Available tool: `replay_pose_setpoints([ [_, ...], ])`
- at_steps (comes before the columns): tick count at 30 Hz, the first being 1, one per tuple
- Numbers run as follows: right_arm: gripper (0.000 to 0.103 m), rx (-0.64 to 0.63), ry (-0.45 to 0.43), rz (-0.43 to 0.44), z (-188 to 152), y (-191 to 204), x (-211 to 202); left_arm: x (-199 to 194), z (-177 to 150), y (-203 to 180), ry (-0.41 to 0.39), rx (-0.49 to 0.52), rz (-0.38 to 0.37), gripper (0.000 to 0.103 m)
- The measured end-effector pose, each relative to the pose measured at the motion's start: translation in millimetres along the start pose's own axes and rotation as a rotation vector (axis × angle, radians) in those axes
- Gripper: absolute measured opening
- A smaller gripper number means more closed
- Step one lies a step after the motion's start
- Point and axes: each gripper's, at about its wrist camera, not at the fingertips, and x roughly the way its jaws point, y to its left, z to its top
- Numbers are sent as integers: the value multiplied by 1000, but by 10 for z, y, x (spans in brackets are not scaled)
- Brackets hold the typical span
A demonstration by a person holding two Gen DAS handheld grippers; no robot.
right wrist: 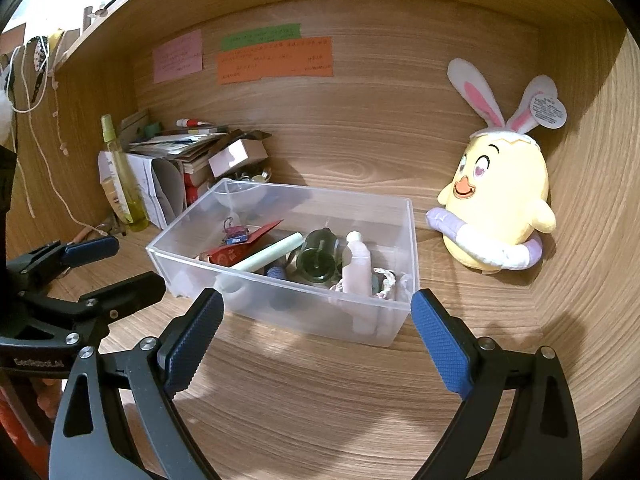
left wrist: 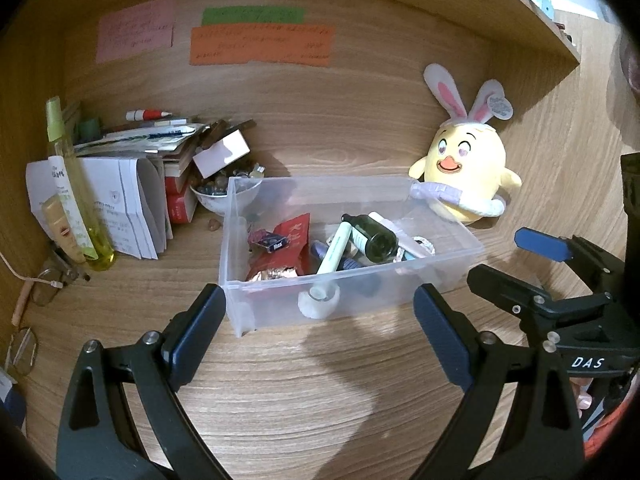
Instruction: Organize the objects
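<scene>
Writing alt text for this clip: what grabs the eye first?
The yellow plush chick with bunny ears, standing at the right of the wooden nook. Next, the clear bin in the middle, holding a dark bottle and a red packet. Both grippers hang open before it, empty.

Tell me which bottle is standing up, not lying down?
The tall yellow spray bottle by the papers stands upright. The dark green bottle lies on its side in the clear box.

clear bin (left wrist: 440, 280); dark green bottle (left wrist: 374, 236); red packet (left wrist: 294, 236); yellow plush chick (left wrist: 468, 168), pink-lined ears; orange note (left wrist: 260, 46), upper centre; wood-grain desk (left wrist: 320, 380); blue textured fingers (right wrist: 440, 344).
</scene>
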Motion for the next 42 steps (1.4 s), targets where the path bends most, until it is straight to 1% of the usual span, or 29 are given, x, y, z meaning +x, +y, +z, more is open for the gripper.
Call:
replay_pose_setpoints([
  [5,94,13,-2,-9,-2,-36,-10,-10,9,-33,-10,12,0,96],
  [11,94,20,0,-19,-9,-63,-13,20,10,-42,9,3,-23,96],
  [25,94,22,0,-22,-6,-66,-11,61,2,-35,22,-13,-25,96],
  [31,94,21,0,-23,-6,-65,-10,97,0,13,28,-41,-25,96],
  [37,94,21,4,-17,1,-72,9,150,-15,85,47,-81,-47,96],
  [42,94,17,10,-15,1,-60,39,133,-35,58,36,-54,-43,96],
])
